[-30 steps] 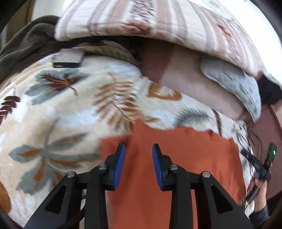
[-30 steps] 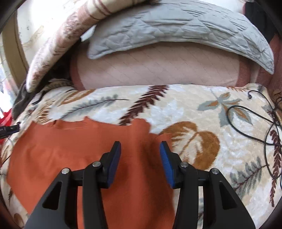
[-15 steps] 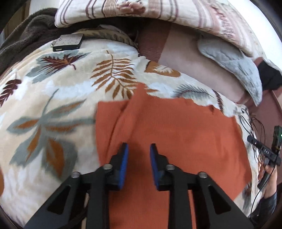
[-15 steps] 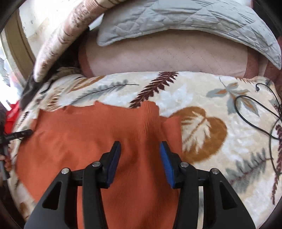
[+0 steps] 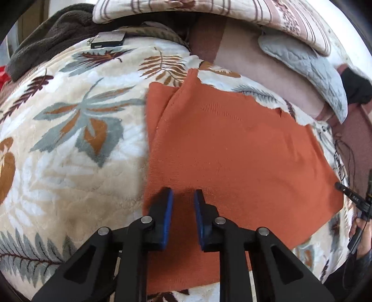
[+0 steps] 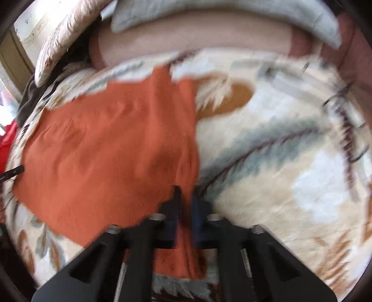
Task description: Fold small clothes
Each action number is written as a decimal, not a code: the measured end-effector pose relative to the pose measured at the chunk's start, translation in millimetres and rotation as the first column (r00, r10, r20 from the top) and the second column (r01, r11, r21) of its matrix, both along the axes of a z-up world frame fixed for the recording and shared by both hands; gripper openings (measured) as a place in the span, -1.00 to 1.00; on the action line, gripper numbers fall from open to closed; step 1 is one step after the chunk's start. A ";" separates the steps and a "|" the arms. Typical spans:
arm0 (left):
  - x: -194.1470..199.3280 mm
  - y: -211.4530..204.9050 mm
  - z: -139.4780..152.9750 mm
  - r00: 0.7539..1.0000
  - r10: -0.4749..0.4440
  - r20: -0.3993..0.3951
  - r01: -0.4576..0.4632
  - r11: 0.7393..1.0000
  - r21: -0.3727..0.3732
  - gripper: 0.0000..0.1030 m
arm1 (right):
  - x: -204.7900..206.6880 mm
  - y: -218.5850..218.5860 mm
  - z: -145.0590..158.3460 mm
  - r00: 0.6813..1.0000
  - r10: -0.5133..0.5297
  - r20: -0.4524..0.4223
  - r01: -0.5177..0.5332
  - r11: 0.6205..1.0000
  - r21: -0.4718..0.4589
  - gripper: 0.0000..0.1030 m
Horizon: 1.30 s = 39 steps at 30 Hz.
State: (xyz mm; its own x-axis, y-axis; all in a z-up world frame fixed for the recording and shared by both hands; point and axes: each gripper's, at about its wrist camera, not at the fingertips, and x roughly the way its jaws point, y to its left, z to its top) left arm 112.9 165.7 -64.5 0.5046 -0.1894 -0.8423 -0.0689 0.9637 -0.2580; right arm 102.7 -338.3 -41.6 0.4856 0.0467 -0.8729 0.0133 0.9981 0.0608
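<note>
Closing in now: both claws narrower than a sec ago. Right gripper pinched on the right edge of the rust-orange knit garment, lifting it. Left gripper w/ jaws part open over its left edge, not gripping yet. Fold's starting. Garment lies flat on the cream leaf-print plush blanket; striped quilted pillow and black cables behind.

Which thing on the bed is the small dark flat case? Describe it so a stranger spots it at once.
Start at the leaf-print blanket covering the bed and follow it to its far edge, where a dark brown fleece is bunched. The case lies flat there: small, rectangular, hard and grey-black, unlike the soft fabrics around it.
</note>
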 end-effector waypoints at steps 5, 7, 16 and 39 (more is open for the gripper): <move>1.8 -4.9 -0.9 1.000 -0.015 0.001 0.015 0.999 0.031 -0.64 | -2.1 -0.5 -5.4 1.000 -0.009 -0.007 0.009 1.000 -0.022 -0.88; 2.6 -7.2 2.7 1.000 -0.015 0.002 0.015 0.999 0.040 -0.60 | 2.4 1.9 -22.6 0.998 0.008 -0.068 -0.011 0.999 -0.037 -0.85; 30.9 -20.4 27.2 0.994 -0.051 0.097 0.044 0.996 0.075 -0.26 | 50.5 11.4 23.1 0.993 0.046 0.111 -0.041 0.998 -0.044 -0.08; 50.7 -12.8 8.7 0.995 0.005 0.096 -0.013 0.996 0.087 -0.41 | 122.9 34.9 -15.9 0.995 -0.026 0.101 0.041 0.988 -0.147 -0.36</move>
